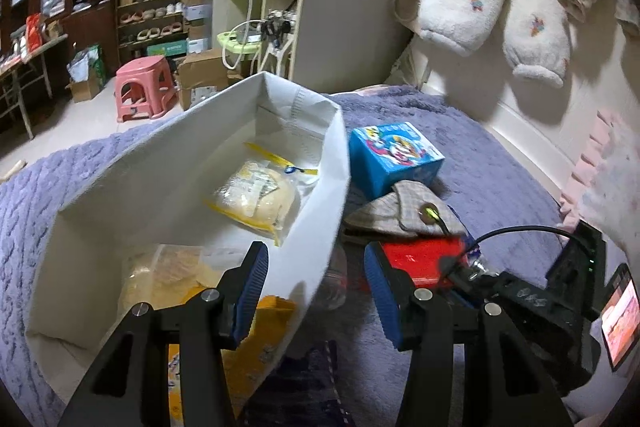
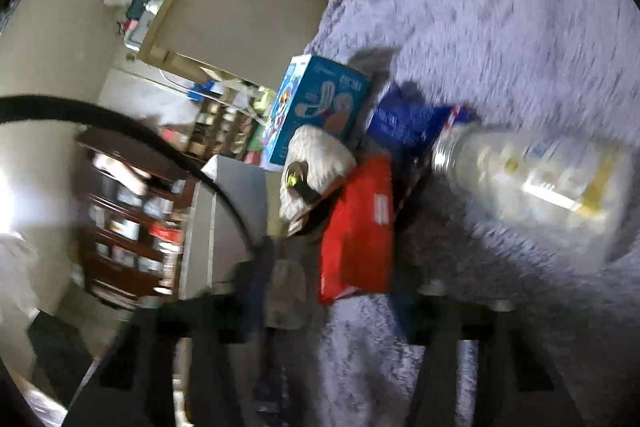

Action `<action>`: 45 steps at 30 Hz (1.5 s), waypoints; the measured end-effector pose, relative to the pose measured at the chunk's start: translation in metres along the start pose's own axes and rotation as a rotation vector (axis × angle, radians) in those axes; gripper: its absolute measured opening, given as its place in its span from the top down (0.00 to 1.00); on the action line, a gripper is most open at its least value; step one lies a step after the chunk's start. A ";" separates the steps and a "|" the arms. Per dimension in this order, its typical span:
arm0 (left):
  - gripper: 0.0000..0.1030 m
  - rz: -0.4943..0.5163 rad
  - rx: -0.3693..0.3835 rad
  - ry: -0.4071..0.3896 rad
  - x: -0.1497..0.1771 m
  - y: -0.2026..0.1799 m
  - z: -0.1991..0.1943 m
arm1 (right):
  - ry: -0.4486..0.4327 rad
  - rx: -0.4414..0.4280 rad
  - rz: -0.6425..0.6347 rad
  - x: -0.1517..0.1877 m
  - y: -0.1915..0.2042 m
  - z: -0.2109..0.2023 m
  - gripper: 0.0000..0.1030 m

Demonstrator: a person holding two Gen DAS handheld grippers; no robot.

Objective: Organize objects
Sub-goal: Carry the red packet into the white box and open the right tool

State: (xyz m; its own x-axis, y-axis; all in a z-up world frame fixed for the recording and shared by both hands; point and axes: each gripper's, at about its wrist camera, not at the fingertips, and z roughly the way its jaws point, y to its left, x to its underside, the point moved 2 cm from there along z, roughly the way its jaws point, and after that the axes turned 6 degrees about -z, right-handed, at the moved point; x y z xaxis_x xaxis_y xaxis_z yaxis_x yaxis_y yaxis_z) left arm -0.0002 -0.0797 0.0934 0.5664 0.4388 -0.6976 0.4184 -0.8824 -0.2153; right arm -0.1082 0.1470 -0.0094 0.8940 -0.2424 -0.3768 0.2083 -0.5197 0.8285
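The white fabric storage bin (image 1: 200,163) sits on the purple bed blanket (image 1: 480,131), its near wall passing between the fingers of the left hand-held gripper (image 1: 316,291), apparently to steady it for loading; whether the pads actually press the wall cannot be told. Two bagged yellow items (image 1: 256,195) already lie inside. Just beyond the right finger wait a red packet (image 1: 420,263), plaid pouch (image 1: 400,211) and blue box (image 1: 394,155). The right hand-held gripper (image 2: 332,307) is motion-blurred, its jaws' state unclear; a clear bottle (image 2: 532,183) lies ahead to its right.

Blanket (image 1: 500,147) right of blue box (image 1: 394,157) lies bare.
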 end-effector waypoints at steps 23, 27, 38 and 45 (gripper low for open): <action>0.09 -0.130 -0.232 -0.239 -0.026 0.041 -0.112 | 0.062 -0.219 -0.501 0.047 0.189 0.036 0.74; 0.09 -0.208 -0.136 -0.170 -0.022 0.050 -0.105 | 0.028 -0.174 -0.525 0.037 0.188 0.023 0.67; 0.10 -0.199 -0.265 -0.108 -0.015 0.055 -0.084 | 0.164 0.045 -0.558 0.032 0.153 0.018 0.60; 0.10 -0.172 -0.291 -0.103 -0.015 0.050 -0.078 | 0.208 0.093 -0.613 0.040 0.152 0.027 0.60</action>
State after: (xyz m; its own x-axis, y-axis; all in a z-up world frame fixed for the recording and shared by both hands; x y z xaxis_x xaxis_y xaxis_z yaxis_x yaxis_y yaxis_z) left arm 0.0679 -0.1168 0.1466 0.4018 0.5444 -0.7364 0.6950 -0.7049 -0.1419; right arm -0.0511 0.0357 0.0904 0.6840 0.2789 -0.6741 0.6778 -0.5846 0.4459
